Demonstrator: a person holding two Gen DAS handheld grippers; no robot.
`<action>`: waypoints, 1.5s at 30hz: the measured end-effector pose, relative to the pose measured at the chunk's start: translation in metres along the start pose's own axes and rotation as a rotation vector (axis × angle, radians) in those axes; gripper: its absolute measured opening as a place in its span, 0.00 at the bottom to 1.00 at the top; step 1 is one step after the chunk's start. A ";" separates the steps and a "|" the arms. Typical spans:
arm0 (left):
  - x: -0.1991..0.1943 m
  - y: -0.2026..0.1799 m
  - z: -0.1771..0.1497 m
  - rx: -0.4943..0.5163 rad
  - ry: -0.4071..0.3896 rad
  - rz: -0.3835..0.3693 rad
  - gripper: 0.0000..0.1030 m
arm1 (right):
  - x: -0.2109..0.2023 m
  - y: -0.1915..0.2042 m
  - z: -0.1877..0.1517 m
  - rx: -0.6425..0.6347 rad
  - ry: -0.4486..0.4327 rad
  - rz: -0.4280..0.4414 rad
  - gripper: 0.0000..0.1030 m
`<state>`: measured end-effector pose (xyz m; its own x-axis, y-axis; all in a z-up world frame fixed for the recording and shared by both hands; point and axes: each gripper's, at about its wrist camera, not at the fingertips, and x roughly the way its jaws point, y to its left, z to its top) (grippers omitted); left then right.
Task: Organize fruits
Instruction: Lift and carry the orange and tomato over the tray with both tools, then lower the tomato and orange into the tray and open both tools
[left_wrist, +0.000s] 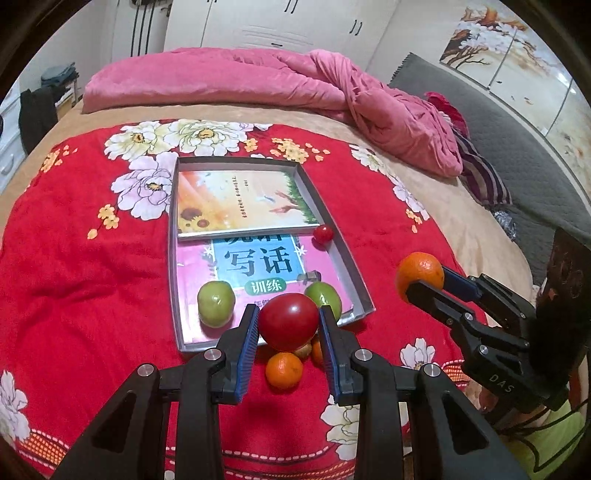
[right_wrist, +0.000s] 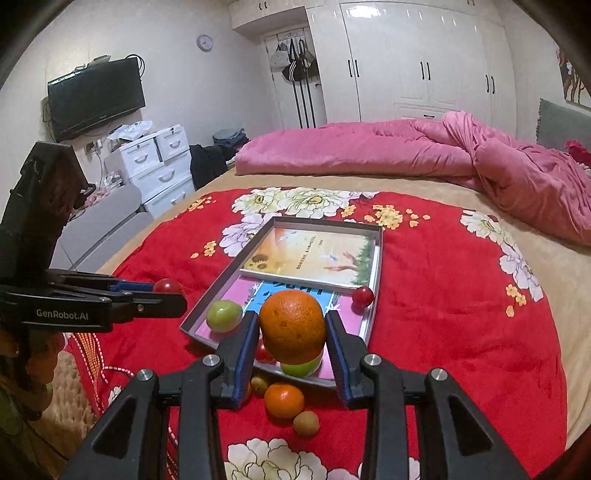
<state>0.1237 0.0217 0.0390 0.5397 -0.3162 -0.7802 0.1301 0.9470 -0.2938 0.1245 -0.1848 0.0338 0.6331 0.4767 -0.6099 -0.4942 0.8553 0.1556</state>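
Red tomato (left_wrist: 288, 321), soft, bruisable, sits clamped across its middle in the left hand-held gripper (left_wrist: 288, 325) near the tray (left_wrist: 347, 266); right hand-held gripper (right_wrist: 292, 332) clamps the firmer orange (right_wrist: 292, 325).

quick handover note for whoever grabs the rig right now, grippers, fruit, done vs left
Left gripper: shut on a large red tomato, held above the bed.
Right gripper: shut on a large orange, also aloft.
In the tray: two green fruits, one cherry tomato, lying on the books.
Left on the red blanket: a small orange and two small brown fruits; possibly more hidden behind the grippers.
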 end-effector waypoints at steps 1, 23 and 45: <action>0.001 -0.001 0.001 0.002 -0.001 0.001 0.32 | 0.001 -0.001 0.001 -0.001 -0.001 -0.001 0.36; 0.049 0.018 0.009 -0.041 0.043 0.081 0.32 | 0.024 -0.020 0.013 -0.005 0.004 0.003 0.36; 0.089 0.022 -0.011 -0.034 0.103 0.108 0.32 | 0.050 -0.028 -0.011 0.028 0.063 0.006 0.36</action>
<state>0.1654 0.0140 -0.0428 0.4609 -0.2184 -0.8602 0.0465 0.9739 -0.2223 0.1630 -0.1875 -0.0097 0.5909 0.4692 -0.6563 -0.4804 0.8582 0.1809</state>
